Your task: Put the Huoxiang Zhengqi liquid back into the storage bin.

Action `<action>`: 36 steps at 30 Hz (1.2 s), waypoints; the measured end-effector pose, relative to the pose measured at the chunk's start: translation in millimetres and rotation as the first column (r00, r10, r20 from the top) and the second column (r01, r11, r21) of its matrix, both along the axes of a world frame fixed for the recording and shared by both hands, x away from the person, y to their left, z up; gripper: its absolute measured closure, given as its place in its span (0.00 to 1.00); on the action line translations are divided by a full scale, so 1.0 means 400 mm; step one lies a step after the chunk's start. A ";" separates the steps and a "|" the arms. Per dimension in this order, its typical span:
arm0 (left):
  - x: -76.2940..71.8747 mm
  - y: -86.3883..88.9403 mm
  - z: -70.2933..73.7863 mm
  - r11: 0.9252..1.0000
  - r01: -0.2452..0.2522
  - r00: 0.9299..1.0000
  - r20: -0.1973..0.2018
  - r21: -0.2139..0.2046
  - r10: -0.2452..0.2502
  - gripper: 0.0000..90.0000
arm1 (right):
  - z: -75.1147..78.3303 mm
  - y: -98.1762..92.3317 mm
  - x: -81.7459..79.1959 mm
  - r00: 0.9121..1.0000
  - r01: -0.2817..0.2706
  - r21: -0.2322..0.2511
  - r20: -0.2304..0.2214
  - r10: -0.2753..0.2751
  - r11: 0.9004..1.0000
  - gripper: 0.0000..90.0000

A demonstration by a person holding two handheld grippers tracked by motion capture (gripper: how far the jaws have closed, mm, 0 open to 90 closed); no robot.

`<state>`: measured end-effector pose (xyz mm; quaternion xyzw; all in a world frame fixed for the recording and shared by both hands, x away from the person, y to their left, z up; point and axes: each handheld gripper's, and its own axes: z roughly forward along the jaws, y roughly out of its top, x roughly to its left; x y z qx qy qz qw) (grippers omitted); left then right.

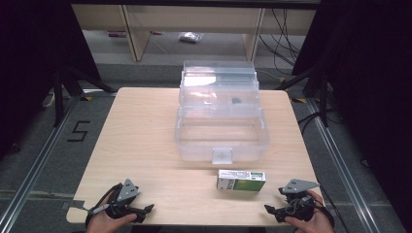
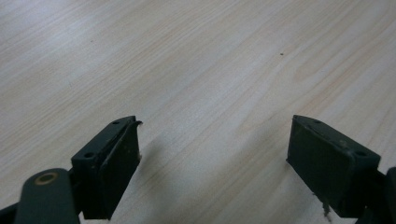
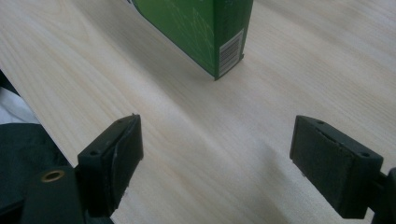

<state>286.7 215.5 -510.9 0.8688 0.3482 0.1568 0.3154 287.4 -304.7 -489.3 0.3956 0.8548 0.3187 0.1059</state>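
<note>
On my table (image 1: 141, 145) I count 1 clear bin (image 1: 221, 138) and 1 green box (image 1: 241, 180), lying just in front of it. My left claw (image 1: 145, 210) rests low, spread, empty; my right claw (image 1: 273, 209) likewise gapes near the box.

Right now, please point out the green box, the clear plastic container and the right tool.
green box (image 1: 241, 180): high view, on its top face.
clear plastic container (image 1: 222, 147): high view, on its front wall.
right tool (image 3: 215, 154): right gripper view, midway between its open tips.
</note>
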 end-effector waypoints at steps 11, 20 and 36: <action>0.000 -0.001 -0.001 1.000 -0.009 1.000 -0.015 -0.005 0.009 0.18 | 0.018 -0.006 0.008 0.999 -0.029 -0.010 0.031 0.029 1.000 0.20; 0.000 -0.004 -0.004 1.000 -0.018 1.000 -0.004 -0.023 0.017 0.18 | 0.067 -0.003 0.015 0.997 -0.051 -0.045 0.048 0.053 0.998 0.19; 0.001 -0.001 -0.001 1.000 0.001 1.000 -0.007 0.001 -0.001 0.18 | 0.181 0.054 0.056 0.982 -0.169 -0.122 0.068 0.179 0.978 0.19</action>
